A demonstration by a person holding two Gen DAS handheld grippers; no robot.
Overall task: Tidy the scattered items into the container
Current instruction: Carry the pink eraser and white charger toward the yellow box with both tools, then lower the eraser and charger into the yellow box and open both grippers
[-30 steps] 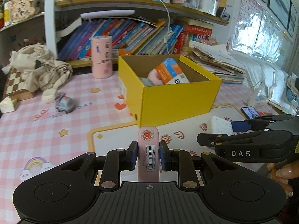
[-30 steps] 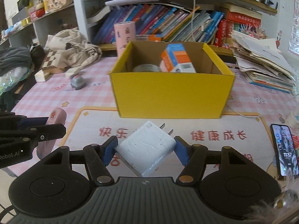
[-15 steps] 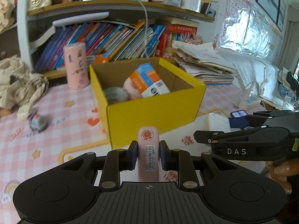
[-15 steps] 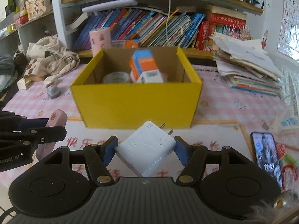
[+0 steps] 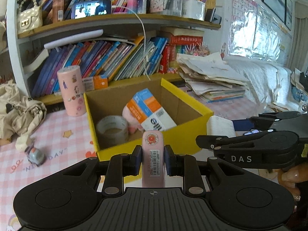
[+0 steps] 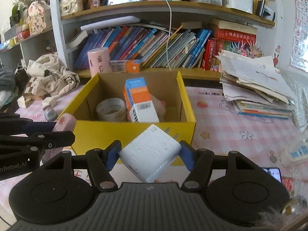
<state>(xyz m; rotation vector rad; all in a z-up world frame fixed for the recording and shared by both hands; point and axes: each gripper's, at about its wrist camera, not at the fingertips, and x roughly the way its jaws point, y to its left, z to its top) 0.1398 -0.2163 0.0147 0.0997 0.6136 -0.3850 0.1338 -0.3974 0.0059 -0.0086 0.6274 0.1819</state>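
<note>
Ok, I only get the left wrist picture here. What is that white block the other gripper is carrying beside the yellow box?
Observer: It is a white charger. The right wrist view shows two metal prongs on it, pointing toward the yellow box.
Visitor: Is it held straight?
Observer: No. The right gripper is shut on it with a blue pad on each of two opposite corners, so it sits tilted.
Visitor: Is anything else lying near that gripper?
Observer: Yes, a phone lies flat on the table to the right of it, partly hidden behind the gripper body.
</note>
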